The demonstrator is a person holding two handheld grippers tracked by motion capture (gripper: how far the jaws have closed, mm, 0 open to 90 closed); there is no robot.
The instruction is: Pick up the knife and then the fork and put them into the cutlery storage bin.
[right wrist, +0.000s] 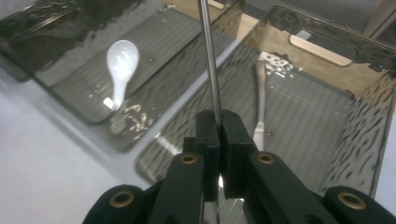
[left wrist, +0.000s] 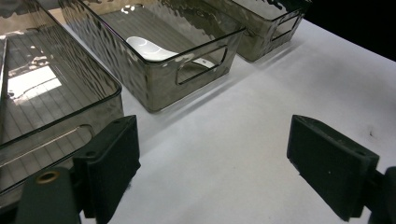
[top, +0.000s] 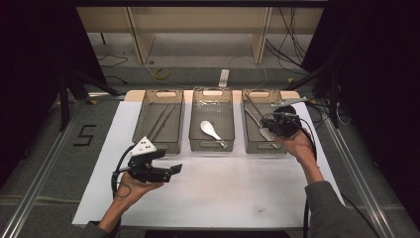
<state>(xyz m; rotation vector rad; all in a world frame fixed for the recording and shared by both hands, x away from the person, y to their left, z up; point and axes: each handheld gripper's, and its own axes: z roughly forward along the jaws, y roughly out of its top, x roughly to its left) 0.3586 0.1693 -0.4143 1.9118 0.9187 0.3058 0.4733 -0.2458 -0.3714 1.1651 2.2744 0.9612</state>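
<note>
Item held: a thin metal utensil (right wrist: 208, 56), seen edge-on as a slim bright rod in the right gripper view, rising from between the jaws toward 12 o'clock. In the high view its flat end (top: 289, 102) juts from the claw toward 1 o'clock, above the far rim of the right bin (top: 253, 145).

Right claw (right wrist: 219, 122): jaws pressed together on the utensil, pads meeting on its shaft. In the high view the right claw (top: 278, 121) sits over the right bin, borne by the right hand (top: 298, 145), whose forearm comes up from 5 o'clock in a dark sleeve, wrist bent, palm toward the bins.

Right bin contents: a second metal utensil (right wrist: 261, 100) lying on the ribbed floor, handle end toward 12 o'clock in the right gripper view.

Middle bin (top: 195, 141): smoked clear plastic with a cut-out handle; holds a white spoon (top: 210, 130), bowl at 10 o'clock of its handle.

Left bin (top: 175, 144): holds long thin rods (top: 161, 123), lying lengthwise.

Left claw (top: 172, 170): jaws standing wide apart, nothing between them; in the left gripper view, white counter (left wrist: 243, 121) shows between the two black pads. It hovers over the counter at 6 o'clock of the left bin, pointing toward 3 o'clock, a grey three-cornered plate on top. The left hand (top: 134, 186) cradles it from beneath, palm up, forearm entering from 7 o'clock.
</note>
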